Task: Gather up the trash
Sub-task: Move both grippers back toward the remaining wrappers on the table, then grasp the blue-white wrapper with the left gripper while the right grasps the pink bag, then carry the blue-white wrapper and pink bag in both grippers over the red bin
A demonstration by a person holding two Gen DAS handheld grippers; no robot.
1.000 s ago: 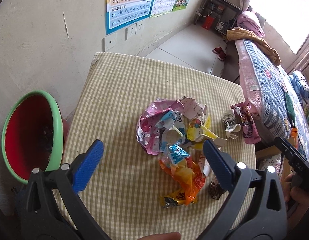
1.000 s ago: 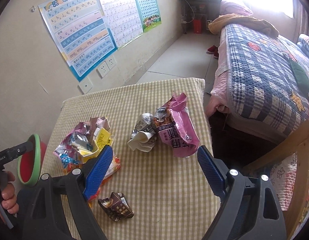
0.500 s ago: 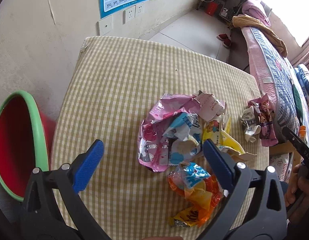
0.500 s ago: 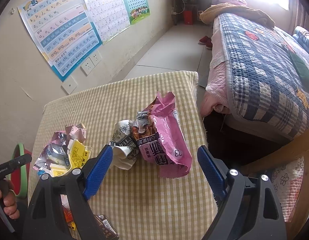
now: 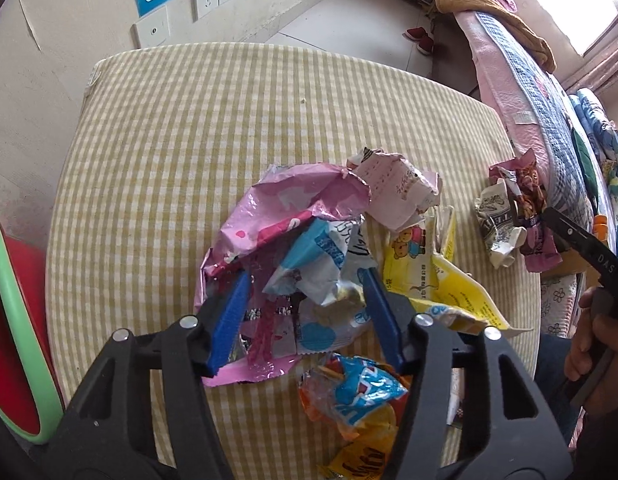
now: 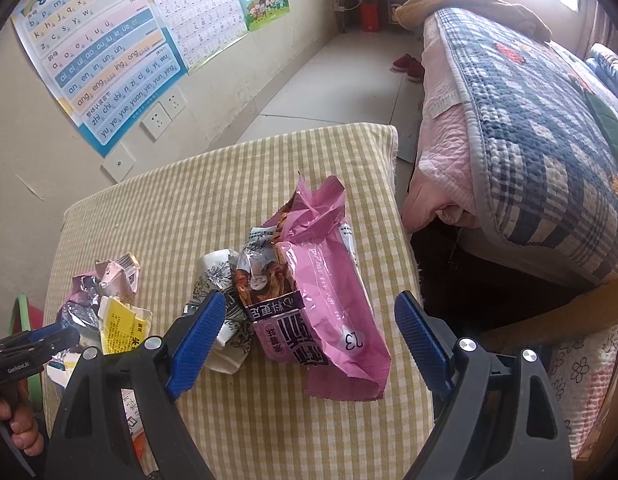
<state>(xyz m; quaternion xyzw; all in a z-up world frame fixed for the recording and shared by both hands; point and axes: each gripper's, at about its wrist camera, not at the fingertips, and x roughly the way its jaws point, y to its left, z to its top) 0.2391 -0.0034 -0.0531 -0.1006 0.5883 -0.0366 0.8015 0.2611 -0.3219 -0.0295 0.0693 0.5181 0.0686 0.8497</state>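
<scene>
The left gripper [image 5: 305, 312] is sitting right down in the pile, its blue pads partly closed around the crumpled pink-and-blue wrapper wad [image 5: 293, 256]. Both pads are pressing into the foil, though I can't tell if it's really clamped. It's reaching in from the near edge of the checked table [image 5: 229, 128], angled down at the heap. The red bin with the green rim [image 5: 17, 320] is off to its left, beside the table.

The right gripper [image 6: 309, 340] is spread wide open and holding nothing — it's hovering low over the pink snack bag [image 6: 329, 300], which is lying between the two pads. The left pad is sitting just beside the crumpled white wrapper [image 6: 223, 316], maybe touching it, hard to say.

More trash is lying around: a yellow packet [image 5: 429, 280] right of the wad and an orange-and-blue wrapper [image 5: 357, 400] nearer the camera.
</scene>
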